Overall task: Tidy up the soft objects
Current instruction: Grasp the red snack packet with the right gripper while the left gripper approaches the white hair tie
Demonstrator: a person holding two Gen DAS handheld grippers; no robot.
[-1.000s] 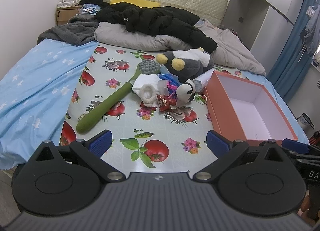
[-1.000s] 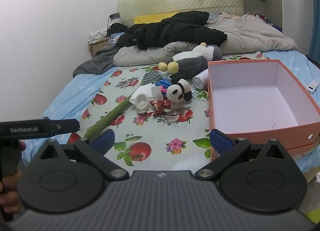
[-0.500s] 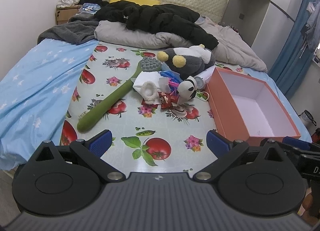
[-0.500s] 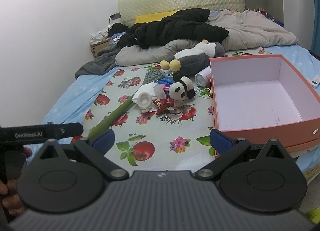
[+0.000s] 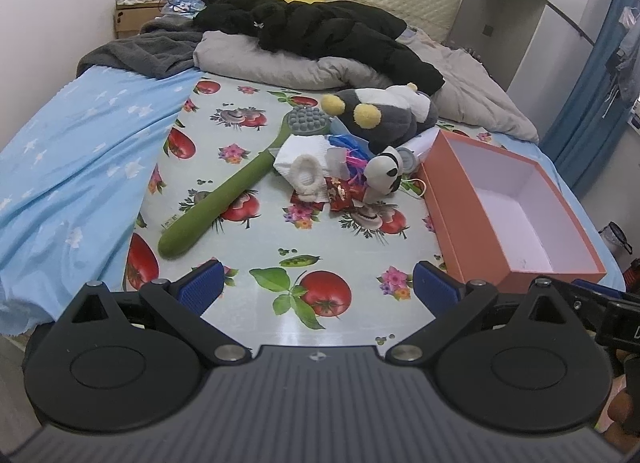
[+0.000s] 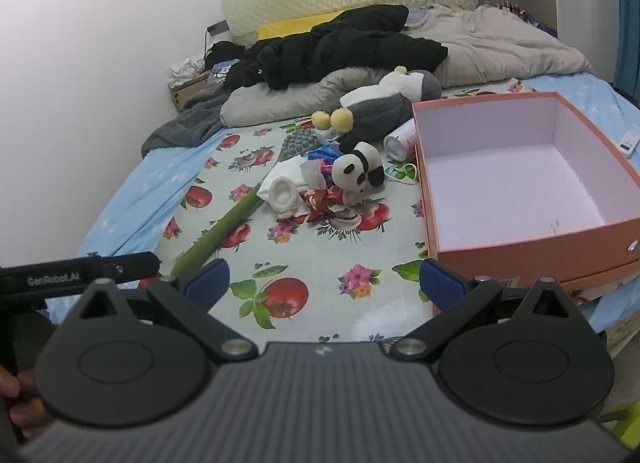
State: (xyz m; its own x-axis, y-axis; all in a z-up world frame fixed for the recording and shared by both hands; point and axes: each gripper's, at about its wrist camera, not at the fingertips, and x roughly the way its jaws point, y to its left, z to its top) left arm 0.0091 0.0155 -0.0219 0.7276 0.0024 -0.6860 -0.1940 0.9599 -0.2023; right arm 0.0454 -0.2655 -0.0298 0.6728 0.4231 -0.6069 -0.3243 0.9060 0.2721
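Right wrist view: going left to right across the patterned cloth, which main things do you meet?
Green massage stick → white sock → small panda plush → white can → orange box. The red wrapper and the blue bits overlap the pile, so they are left out.

Glossy tablecloth; box seemingly matt card.

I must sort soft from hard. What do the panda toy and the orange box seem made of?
Panda toy: likely plush fabric, matte and fuzzy, with rounded, stuffed shapes. Orange box: probably cardboard, smooth matte, with thin straight walls and sharp corners.
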